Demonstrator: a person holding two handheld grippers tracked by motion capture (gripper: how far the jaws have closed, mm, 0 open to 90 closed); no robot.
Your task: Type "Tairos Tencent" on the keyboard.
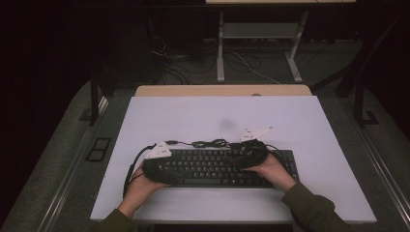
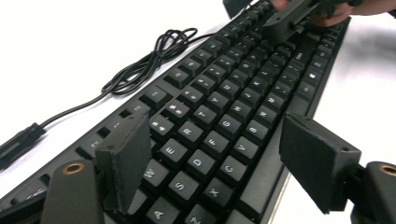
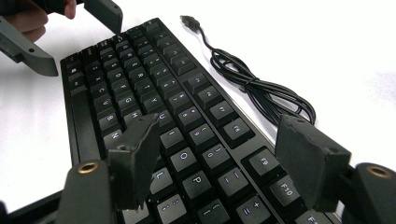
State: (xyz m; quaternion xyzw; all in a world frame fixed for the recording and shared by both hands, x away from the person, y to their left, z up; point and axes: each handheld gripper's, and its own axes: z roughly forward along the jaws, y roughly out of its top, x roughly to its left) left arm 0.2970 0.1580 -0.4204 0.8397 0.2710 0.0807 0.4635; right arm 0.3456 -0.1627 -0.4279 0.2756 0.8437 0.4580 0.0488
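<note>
A black keyboard (image 1: 217, 166) lies across the near half of the white table top (image 1: 193, 116). My left gripper (image 1: 169, 168) is over its left end and my right gripper (image 1: 244, 157) over its right part; the two point toward each other. In the left gripper view the left gripper (image 2: 219, 158) is open, one jaw above the Q and W keys, the other at the keyboard's (image 2: 224, 116) front edge. The right gripper (image 3: 222, 158) is open above the keyboard's (image 3: 154, 98) right-hand letter keys. Neither holds anything.
The keyboard's black cable (image 1: 210, 143) lies coiled on the table just behind it, also seen as cable (image 2: 149, 56) and cable (image 3: 252, 84), ending in a USB plug (image 3: 187, 19). Beyond the table stand a metal desk frame (image 1: 256, 43) and loose floor cables (image 1: 174, 67).
</note>
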